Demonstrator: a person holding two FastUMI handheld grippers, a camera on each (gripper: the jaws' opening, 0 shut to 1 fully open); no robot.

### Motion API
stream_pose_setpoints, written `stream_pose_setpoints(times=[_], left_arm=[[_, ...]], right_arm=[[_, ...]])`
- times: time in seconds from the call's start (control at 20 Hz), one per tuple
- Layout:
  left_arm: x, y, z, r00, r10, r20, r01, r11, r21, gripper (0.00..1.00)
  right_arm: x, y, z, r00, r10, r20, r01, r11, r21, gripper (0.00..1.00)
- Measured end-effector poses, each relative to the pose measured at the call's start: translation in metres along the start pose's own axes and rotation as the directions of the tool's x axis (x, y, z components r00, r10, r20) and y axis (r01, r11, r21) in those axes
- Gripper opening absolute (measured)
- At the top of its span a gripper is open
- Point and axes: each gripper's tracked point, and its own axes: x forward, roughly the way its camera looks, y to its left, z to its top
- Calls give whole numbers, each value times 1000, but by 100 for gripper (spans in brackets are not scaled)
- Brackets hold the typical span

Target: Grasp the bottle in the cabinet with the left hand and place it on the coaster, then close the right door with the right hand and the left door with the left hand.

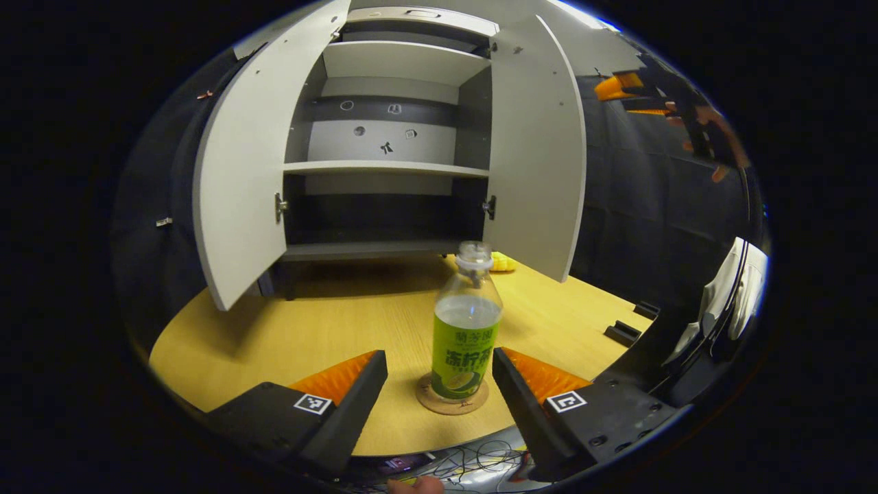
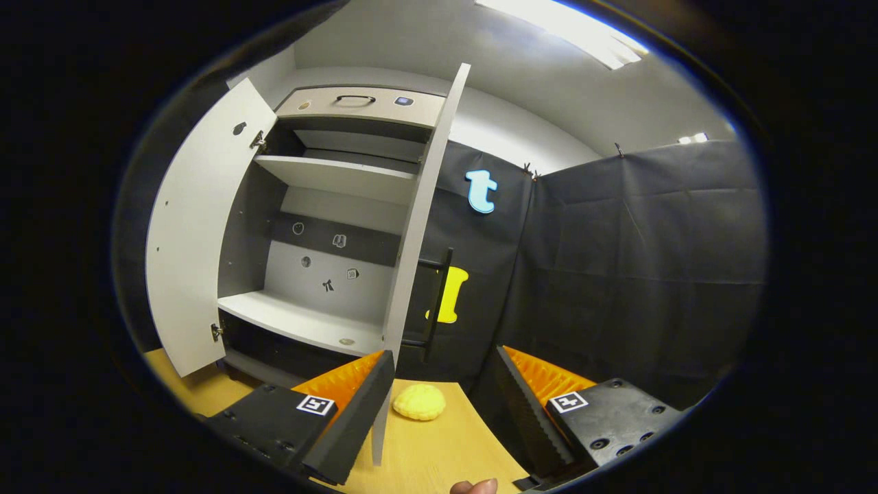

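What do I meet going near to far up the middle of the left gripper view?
Left gripper with open fingers → coaster with the bottle standing on it → bare table → yellow object → open cabinet.

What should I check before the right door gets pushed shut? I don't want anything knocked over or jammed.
1. Bottle upright on coaster: ok.
2. Left claw open, fingers apart from the bottle: ok.
3. Right claw open and holding nothing: ok.
4. Right door open, its edge just ahead of the right claw: ok.
5. Shelves free of anything sticking out: ok, as far as seen.
6. Yellow thing on the table out of the door's swing: cannot tell.
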Motion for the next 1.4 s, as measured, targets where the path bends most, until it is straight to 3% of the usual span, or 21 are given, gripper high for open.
stream_pose_setpoints(times=[0.25,0.45,0.6,0.8,0.95,1.15,1.4], left_arm=[[-30,56,101,982,142,123,-135,989,-63,98],[-53,93,189,948,231,221,-210,971,-113,95],[-65,109,239,924,275,267,-266,962,-70,95],[-68,129,265,908,345,238,-351,936,-16,95],[-66,130,263,903,362,230,-358,932,-58,95],[-59,142,264,897,387,216,-362,921,-144,95],[-57,152,263,878,433,205,-413,901,-130,95]], right_arm=[[0,11,-1,998,55,-29,-51,990,129,98],[2,15,6,996,83,-24,-80,991,108,98],[2,21,12,995,101,-12,-100,991,92,98],[4,22,9,995,98,-25,-95,992,82,97],[9,15,17,997,82,-5,-81,991,110,98],[31,-16,12,1000,11,-21,-8,989,146,97],[74,-46,0,998,-25,-50,31,991,131,97]])
